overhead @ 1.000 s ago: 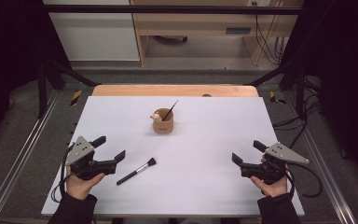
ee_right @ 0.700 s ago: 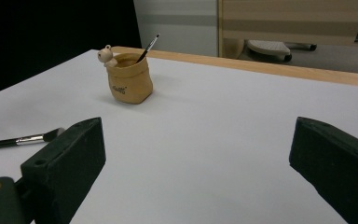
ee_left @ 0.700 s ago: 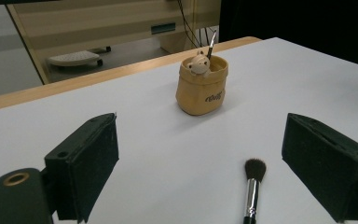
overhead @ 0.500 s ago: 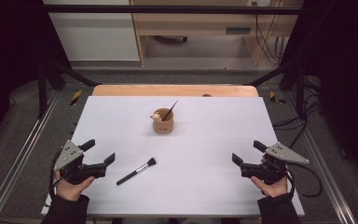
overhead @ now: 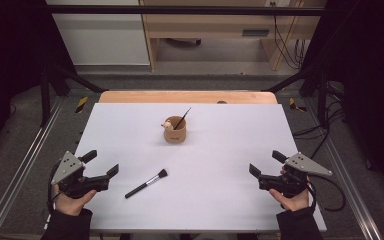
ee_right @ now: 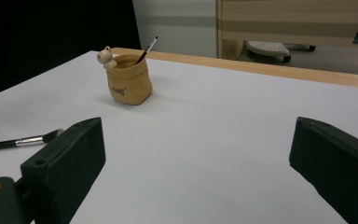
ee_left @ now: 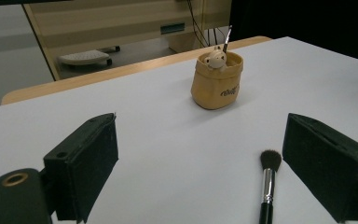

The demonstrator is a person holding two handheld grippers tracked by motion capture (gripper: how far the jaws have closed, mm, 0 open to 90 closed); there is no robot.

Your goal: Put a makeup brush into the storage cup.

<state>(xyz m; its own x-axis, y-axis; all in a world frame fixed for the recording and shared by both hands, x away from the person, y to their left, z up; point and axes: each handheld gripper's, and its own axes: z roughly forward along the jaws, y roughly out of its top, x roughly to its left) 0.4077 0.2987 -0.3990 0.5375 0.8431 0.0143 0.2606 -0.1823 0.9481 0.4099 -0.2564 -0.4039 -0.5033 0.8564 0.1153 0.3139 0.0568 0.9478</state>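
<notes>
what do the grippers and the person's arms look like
Both grippers, left gripper and right gripper, are black with two blocky jaws, a grey three-cornered plate on top and a trailing black cable. The person wears dark sleeves.

We see a makeup brush point(overhead: 146, 183) lying flat on the white table, black handle, silver ferrule, dark bristles pointing toward a tan cup point(overhead: 175, 131) standing upright, well apart.

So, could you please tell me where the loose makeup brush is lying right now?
In the high view, the makeup brush lies flat on the white table, just right of the left claw and nearer the person than the tan cup.
</notes>
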